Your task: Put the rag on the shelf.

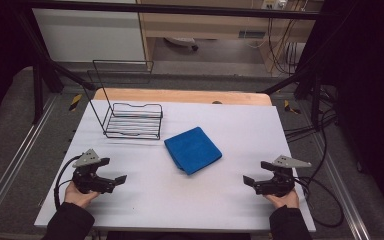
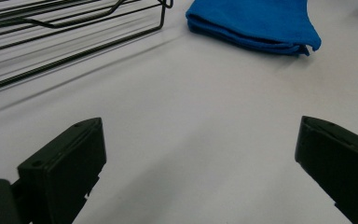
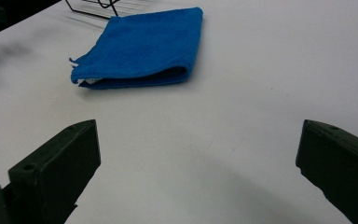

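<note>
On the white tabletop (image 1: 190, 200) in the high view, a folded blue microfibre cloth (image 1: 193, 149) lies at the middle, with a black wire rack (image 1: 132, 120) just beyond it to the left; the left gripper (image 1: 117, 181) and right gripper (image 1: 250, 182) rest well short of the cloth on either side. Along the left gripper view, its jaws gape wide and empty, the cloth (image 2: 256, 23) ahead, the rack (image 2: 65, 28) beside it. Along the right gripper view, its jaws also stand wide with nothing between them, the cloth (image 3: 144, 46) ahead.
</note>
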The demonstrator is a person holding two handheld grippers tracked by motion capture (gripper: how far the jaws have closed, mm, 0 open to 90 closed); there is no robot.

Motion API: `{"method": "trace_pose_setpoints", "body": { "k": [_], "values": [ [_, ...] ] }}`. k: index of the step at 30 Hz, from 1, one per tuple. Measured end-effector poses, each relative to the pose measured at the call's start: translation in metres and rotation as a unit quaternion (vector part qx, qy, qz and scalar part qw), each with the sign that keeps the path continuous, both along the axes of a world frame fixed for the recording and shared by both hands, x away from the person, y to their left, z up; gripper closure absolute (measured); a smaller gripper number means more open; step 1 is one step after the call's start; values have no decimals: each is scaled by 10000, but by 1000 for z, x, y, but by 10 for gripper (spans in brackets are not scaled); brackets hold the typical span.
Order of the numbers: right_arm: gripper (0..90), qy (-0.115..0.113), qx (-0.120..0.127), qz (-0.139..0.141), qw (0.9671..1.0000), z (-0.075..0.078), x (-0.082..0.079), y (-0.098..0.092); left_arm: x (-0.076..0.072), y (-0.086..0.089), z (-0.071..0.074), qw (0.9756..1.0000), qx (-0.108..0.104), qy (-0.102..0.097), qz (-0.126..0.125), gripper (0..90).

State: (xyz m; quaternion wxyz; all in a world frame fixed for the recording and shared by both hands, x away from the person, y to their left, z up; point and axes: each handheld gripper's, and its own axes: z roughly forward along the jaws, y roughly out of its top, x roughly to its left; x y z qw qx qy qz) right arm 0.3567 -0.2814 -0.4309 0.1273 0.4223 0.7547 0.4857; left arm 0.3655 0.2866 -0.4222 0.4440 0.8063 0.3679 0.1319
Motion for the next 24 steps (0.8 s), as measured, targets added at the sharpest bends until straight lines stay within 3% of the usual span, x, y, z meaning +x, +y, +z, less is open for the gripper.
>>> {"method": "trace_pose_setpoints", "body": {
  "k": [8, 24],
  "values": [
    [4, 9, -31, 20, 10000, 0, 0, 5, -1, 1, -1, 10000, -1, 7, -2, 23],
    [5, 184, -417, 363, 9983, -3, 3, 46, 0, 2, -3, 10000, -25, 3, 84, 29]
  ]
}}
